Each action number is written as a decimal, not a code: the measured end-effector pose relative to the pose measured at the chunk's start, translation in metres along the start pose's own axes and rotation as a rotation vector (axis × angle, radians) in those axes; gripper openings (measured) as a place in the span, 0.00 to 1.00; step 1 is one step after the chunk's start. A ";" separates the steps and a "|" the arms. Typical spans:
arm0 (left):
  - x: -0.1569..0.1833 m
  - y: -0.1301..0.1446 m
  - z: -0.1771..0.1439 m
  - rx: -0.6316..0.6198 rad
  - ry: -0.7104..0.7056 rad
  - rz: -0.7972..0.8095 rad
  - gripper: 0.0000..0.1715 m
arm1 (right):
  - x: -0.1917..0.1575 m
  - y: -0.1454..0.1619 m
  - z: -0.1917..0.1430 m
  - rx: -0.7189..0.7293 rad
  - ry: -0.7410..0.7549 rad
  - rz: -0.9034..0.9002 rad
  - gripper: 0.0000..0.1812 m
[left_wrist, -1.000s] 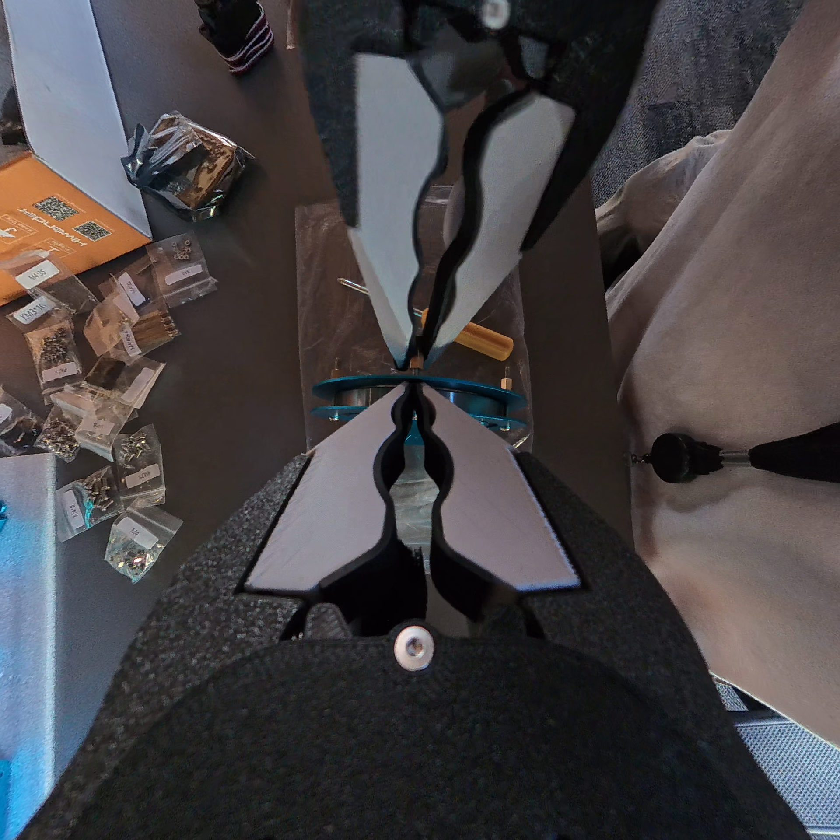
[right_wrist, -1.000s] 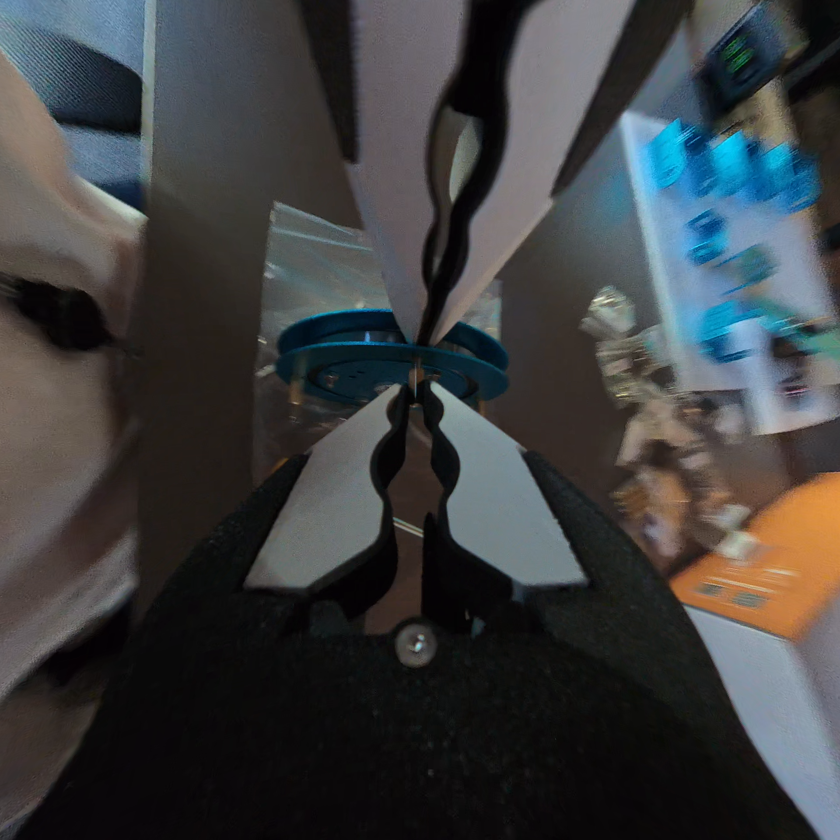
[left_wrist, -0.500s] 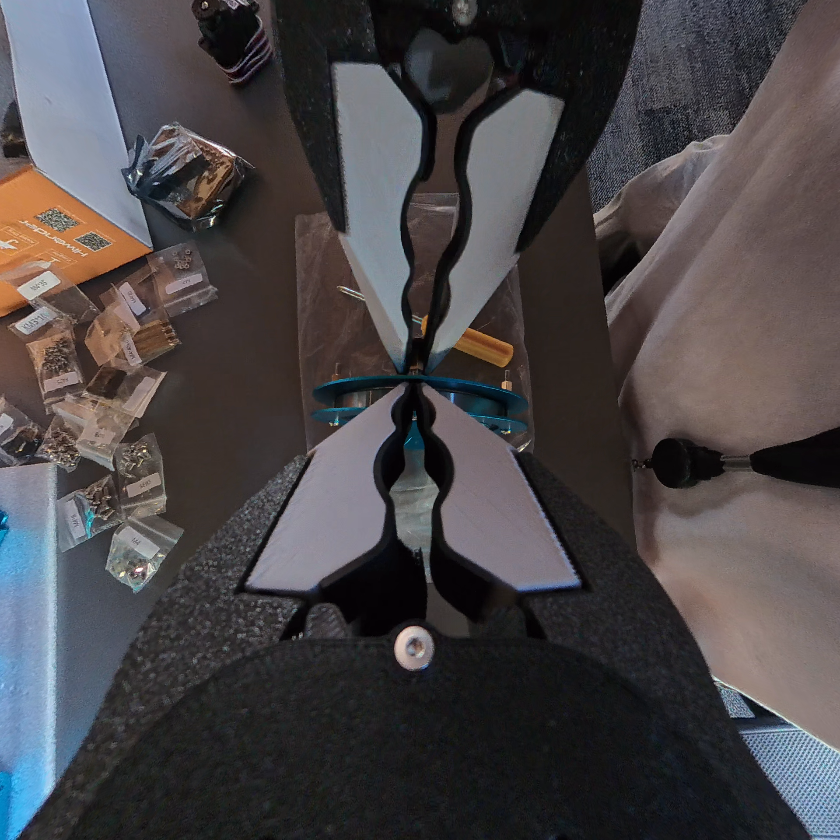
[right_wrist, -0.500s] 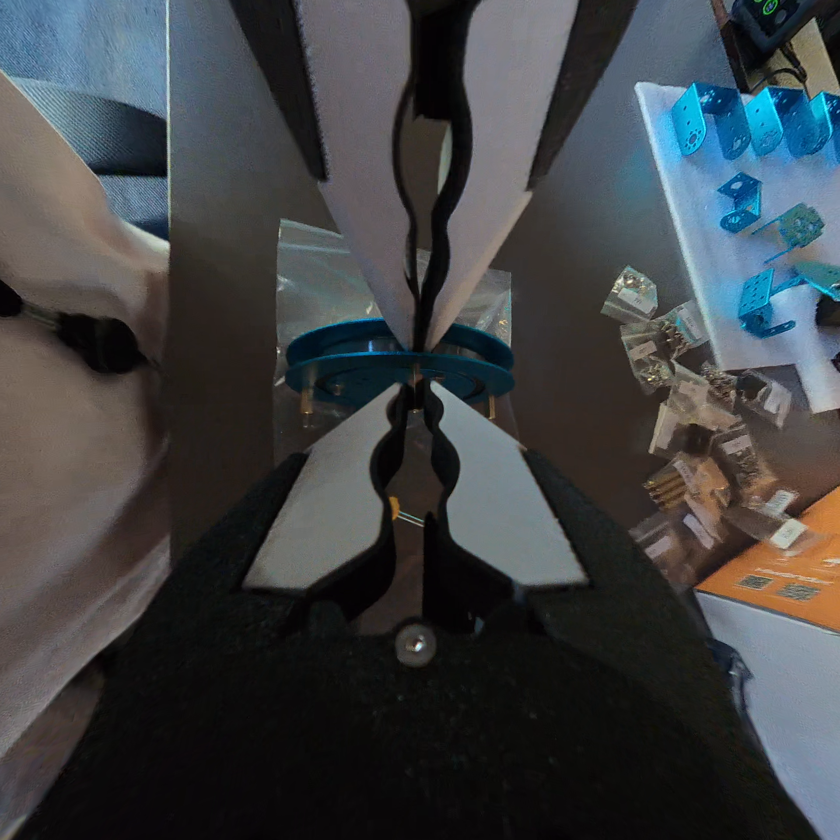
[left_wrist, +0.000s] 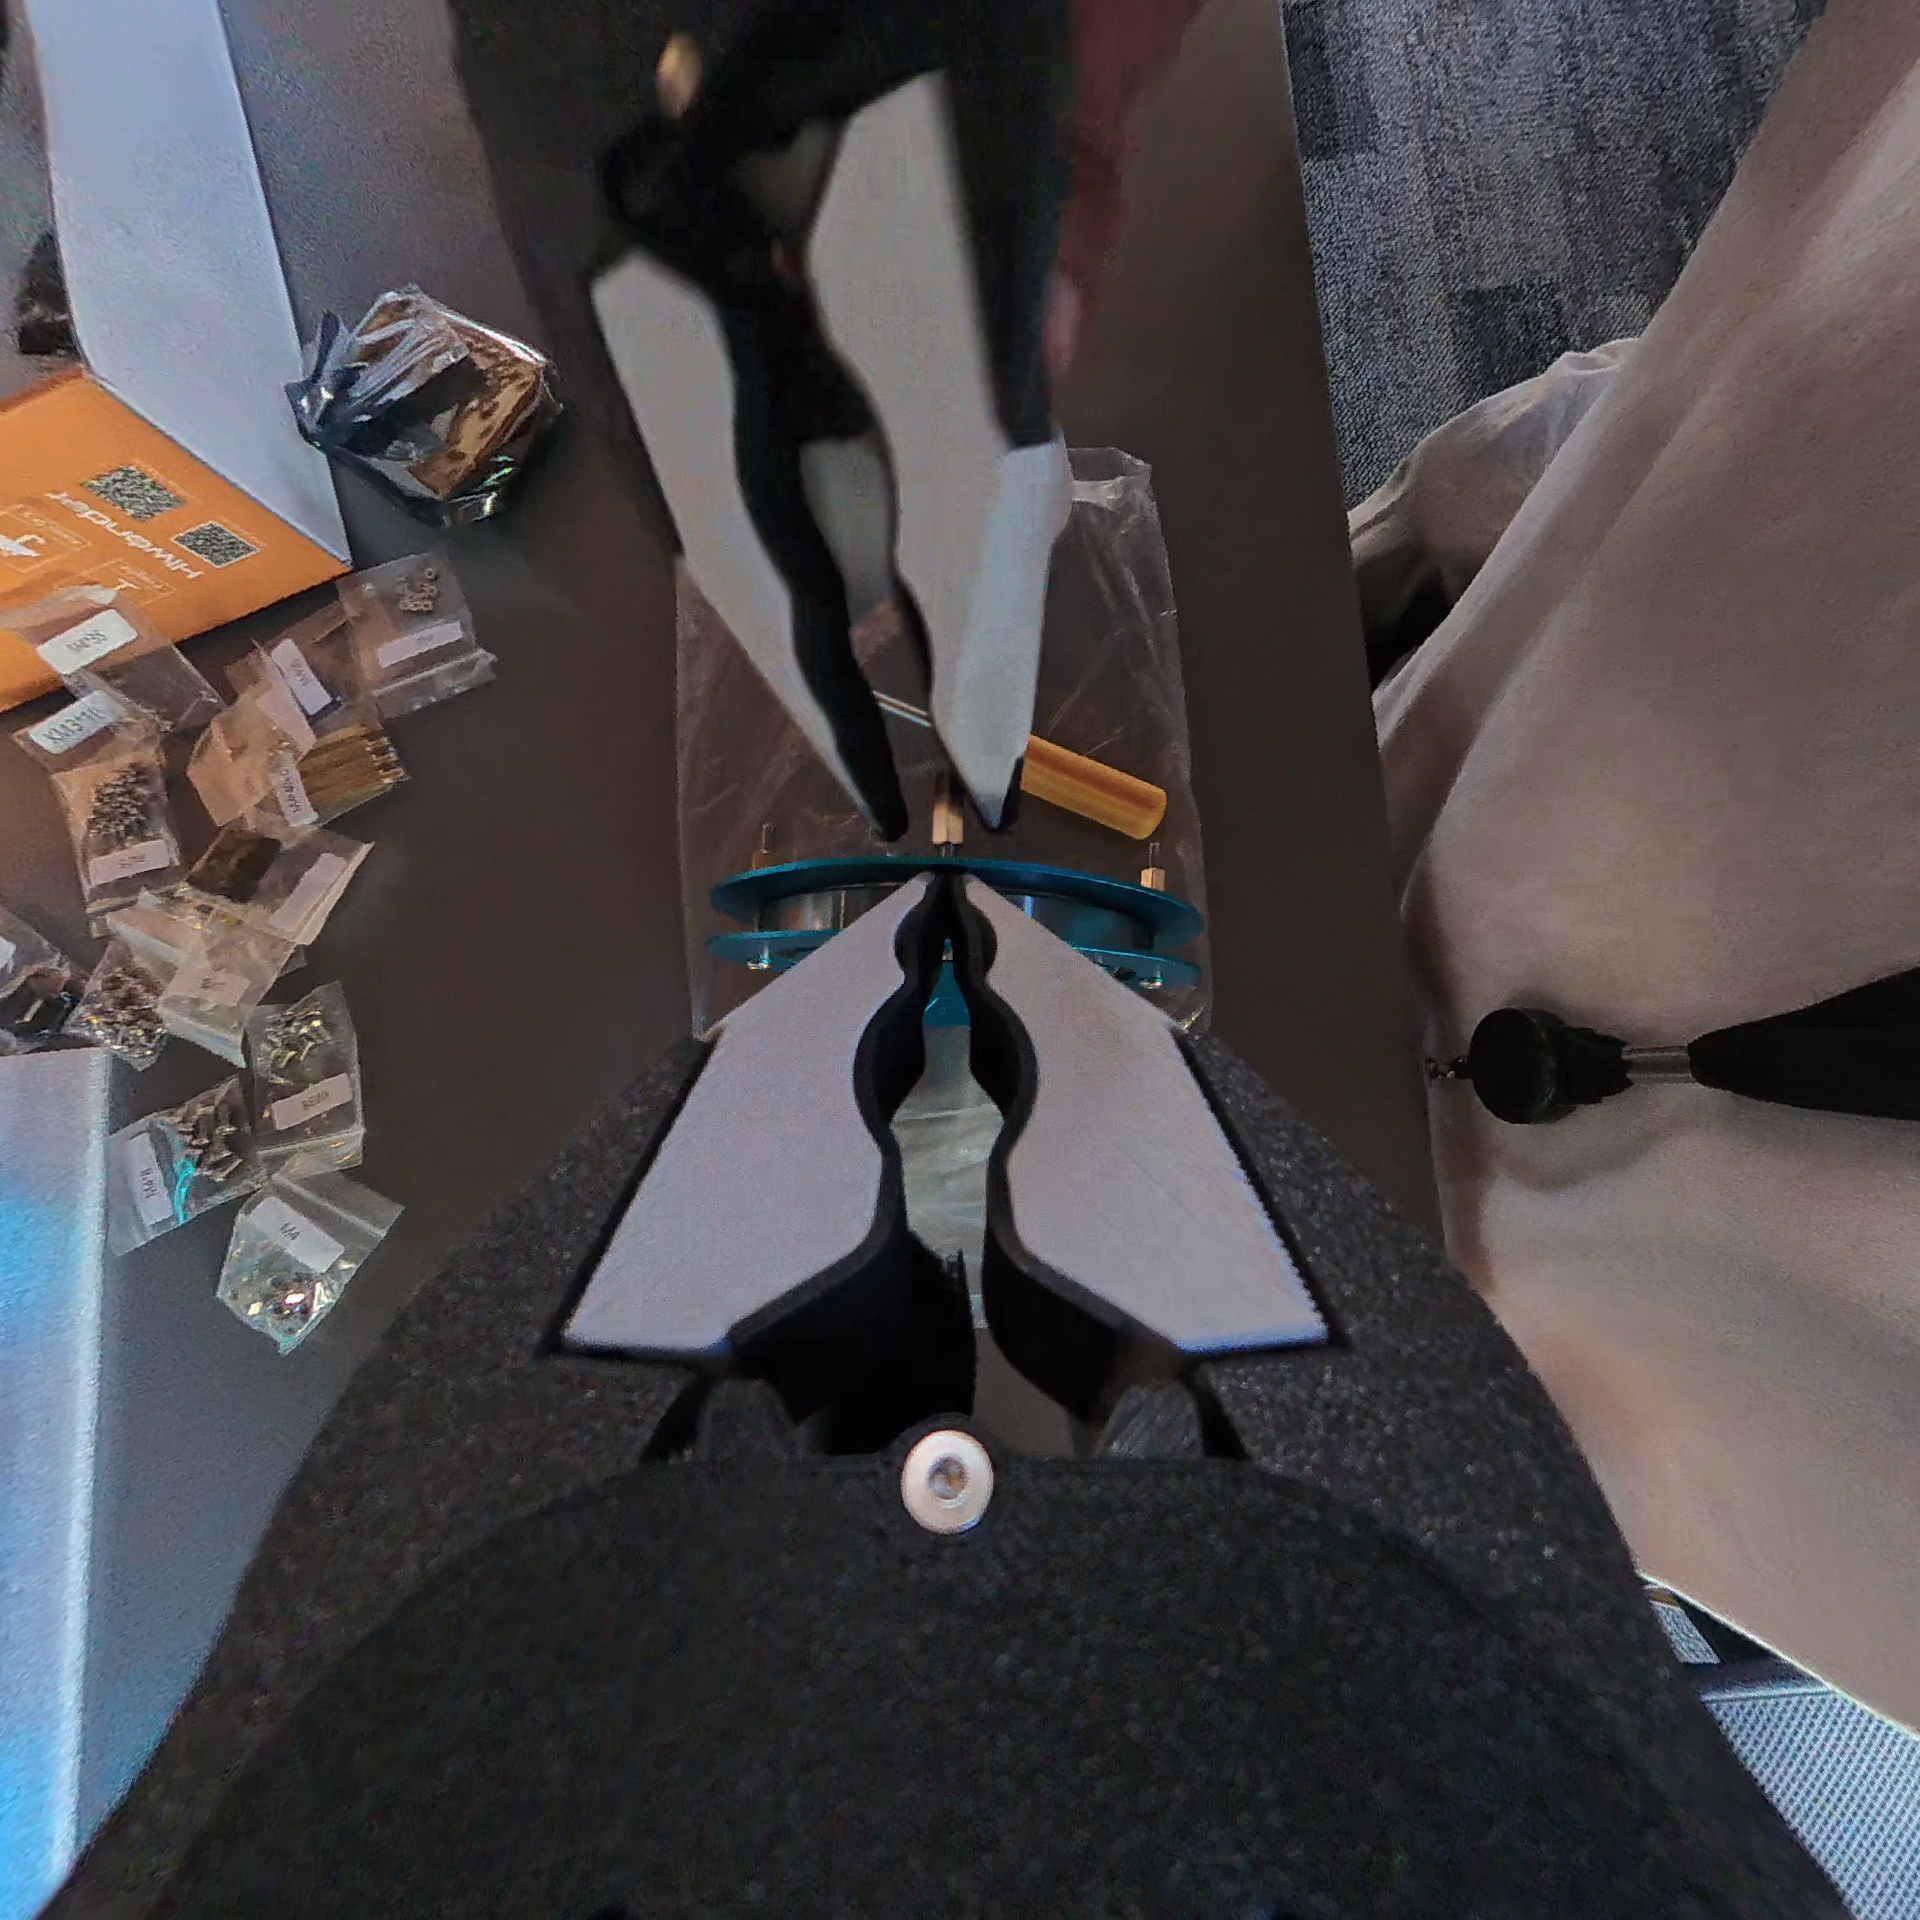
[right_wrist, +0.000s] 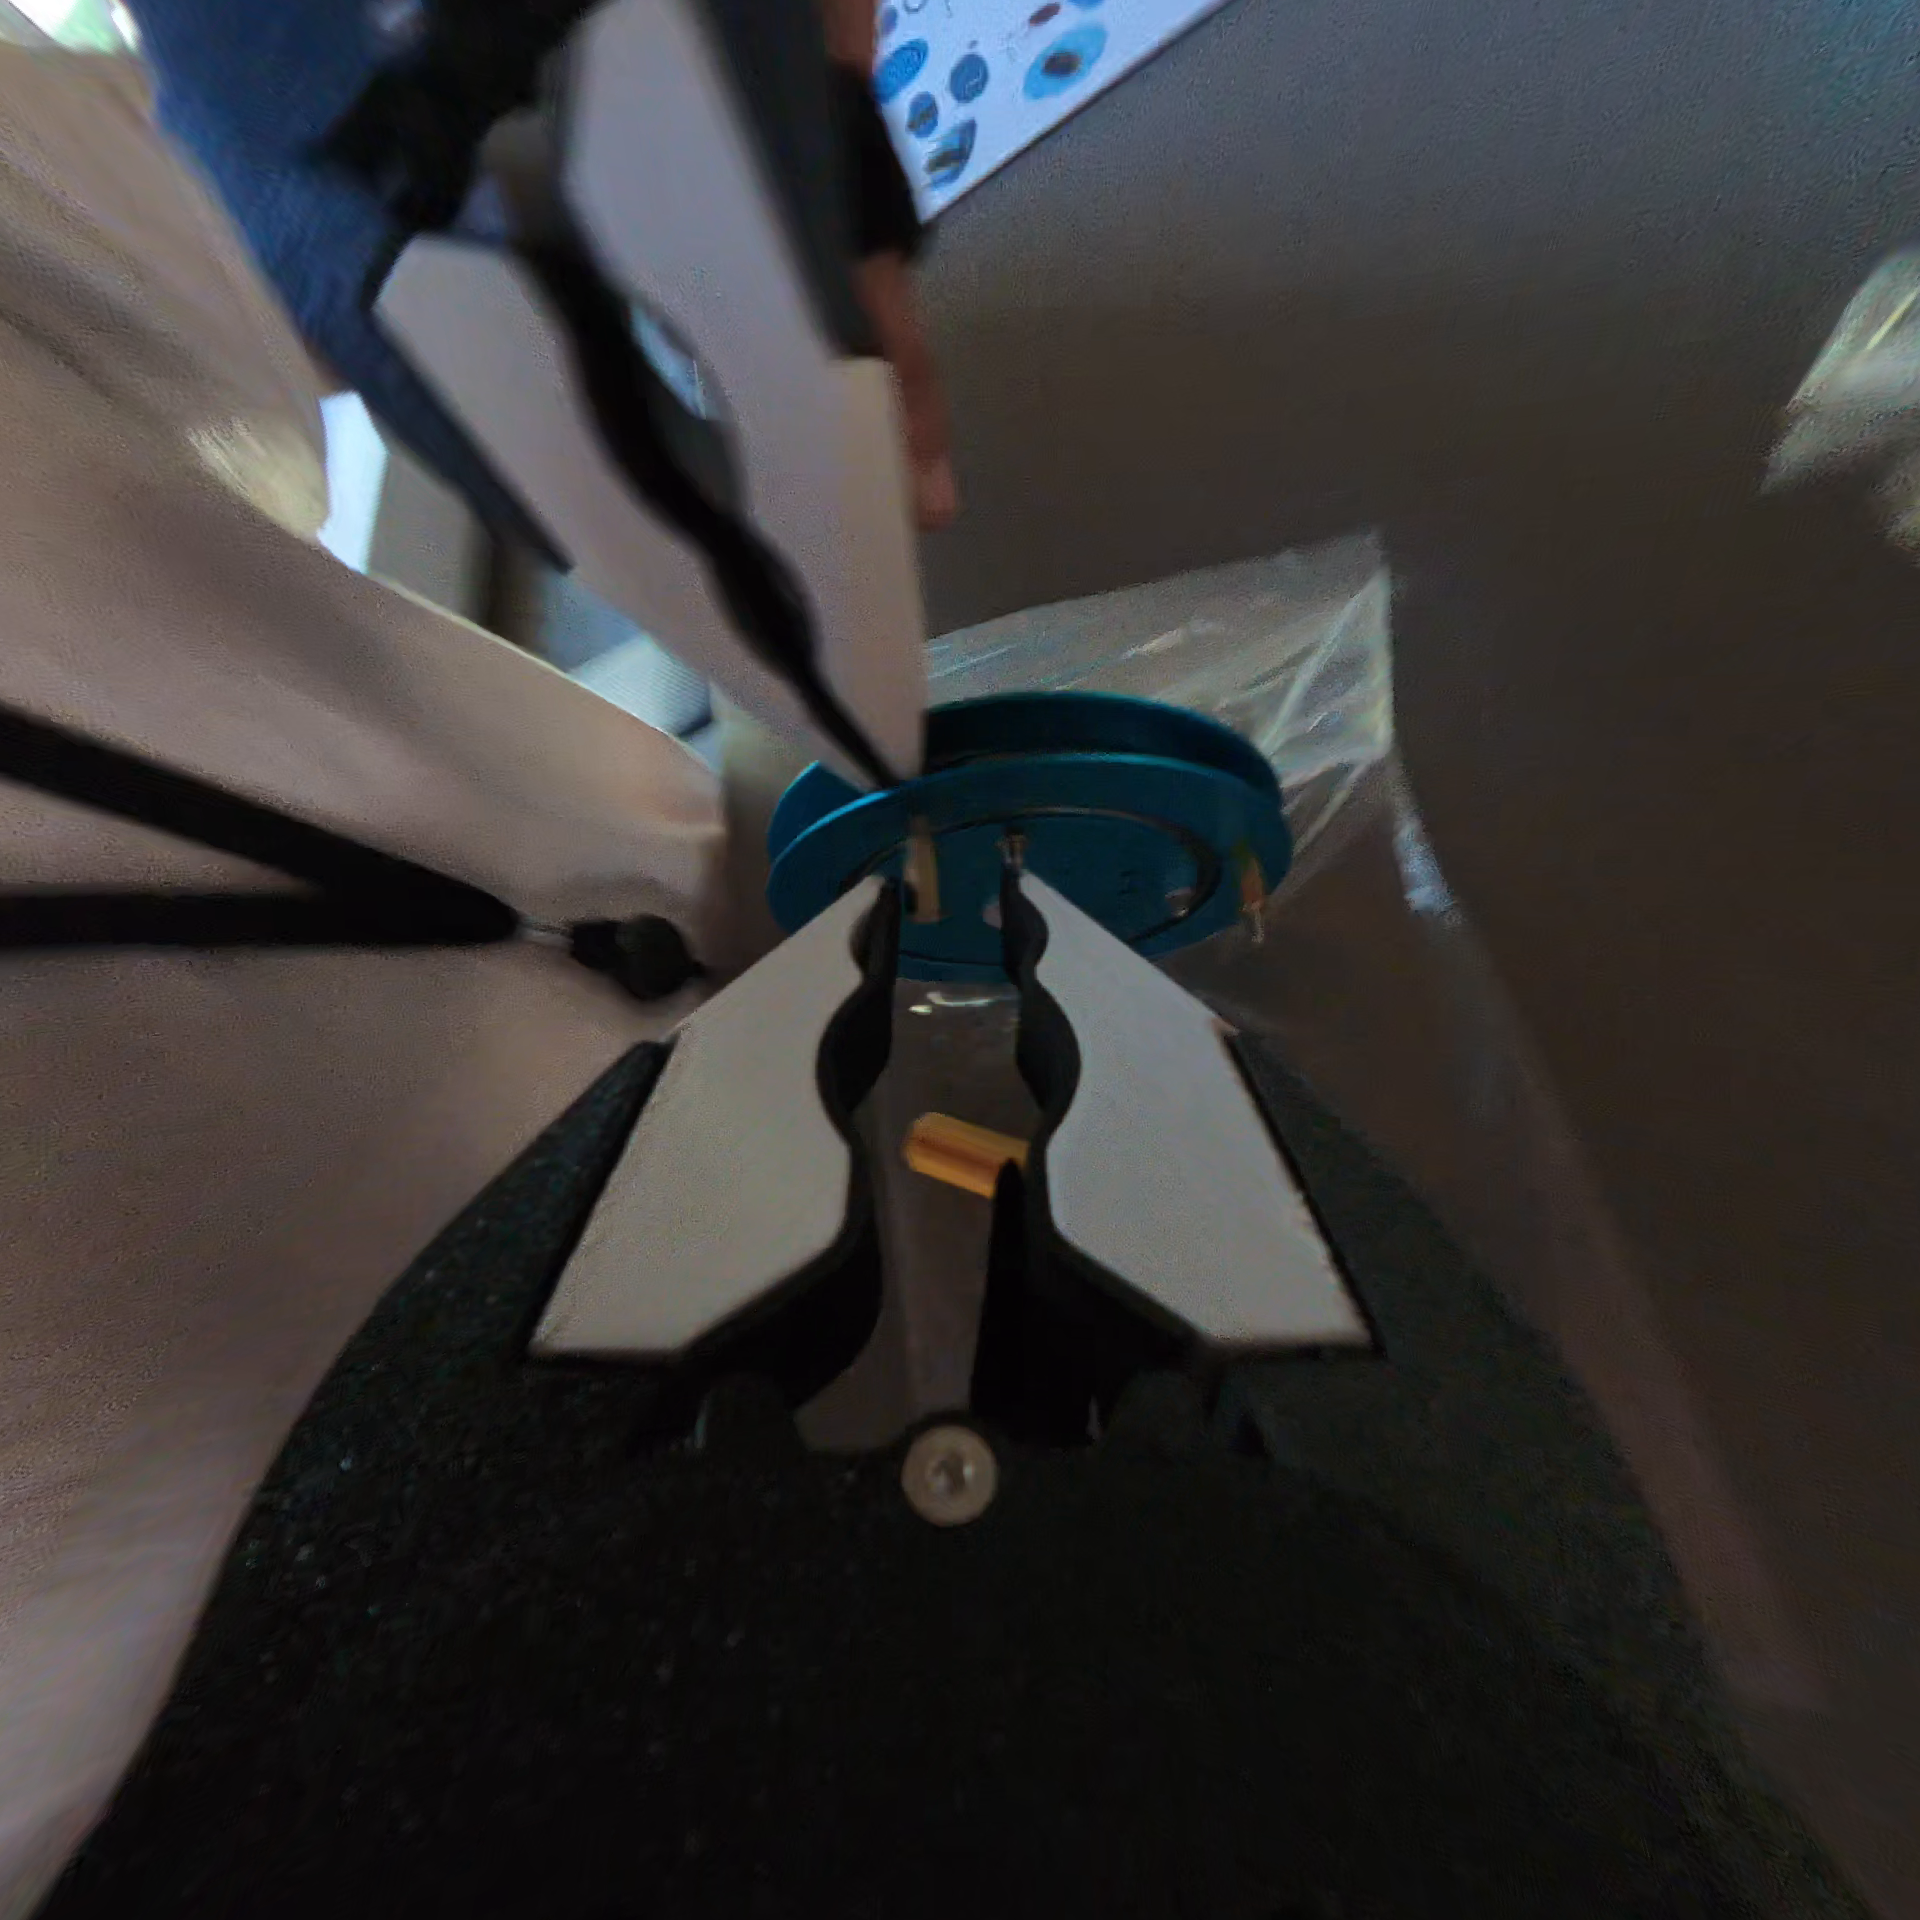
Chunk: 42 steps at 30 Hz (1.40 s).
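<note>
Parted now where 0.5 s ago its tips pinched a brass standoff (left_wrist: 943, 817), the right gripper (left_wrist: 940, 826) stands with its jaws slightly apart on either side of that post, which rises from the upper of 2 blue discs (left_wrist: 1081, 896). Facing it from the near side, the left gripper (left_wrist: 943, 881) keeps its tips closed on the upper disc's near rim; the assembly sits on a clear plastic bag (left_wrist: 1127, 623) on the dark table (left_wrist: 540, 831), with a yellow cylinder (left_wrist: 1096, 795) lying just beyond and small hardware bags (left_wrist: 260, 831) scattered to the left.
</note>
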<state>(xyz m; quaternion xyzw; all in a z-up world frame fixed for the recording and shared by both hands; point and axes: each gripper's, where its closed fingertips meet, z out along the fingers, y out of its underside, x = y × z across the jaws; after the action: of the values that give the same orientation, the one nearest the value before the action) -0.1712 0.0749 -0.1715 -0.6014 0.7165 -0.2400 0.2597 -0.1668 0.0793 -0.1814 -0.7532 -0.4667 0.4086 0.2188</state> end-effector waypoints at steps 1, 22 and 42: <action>0.000 0.000 0.000 0.000 0.003 0.001 0.00 | -0.004 -0.002 -0.002 -0.010 0.067 -0.114 0.07; 0.001 -0.002 0.001 -0.004 0.010 0.026 0.00 | 0.005 0.005 0.006 -0.167 0.353 -0.503 0.02; 0.006 -0.002 0.001 0.003 0.048 0.028 0.00 | -0.003 0.002 0.005 0.018 0.341 -0.483 0.02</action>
<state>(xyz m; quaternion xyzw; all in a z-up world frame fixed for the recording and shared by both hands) -0.1700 0.0691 -0.1716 -0.5850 0.7303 -0.2520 0.2467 -0.1705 0.0760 -0.1844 -0.6760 -0.5853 0.2163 0.3919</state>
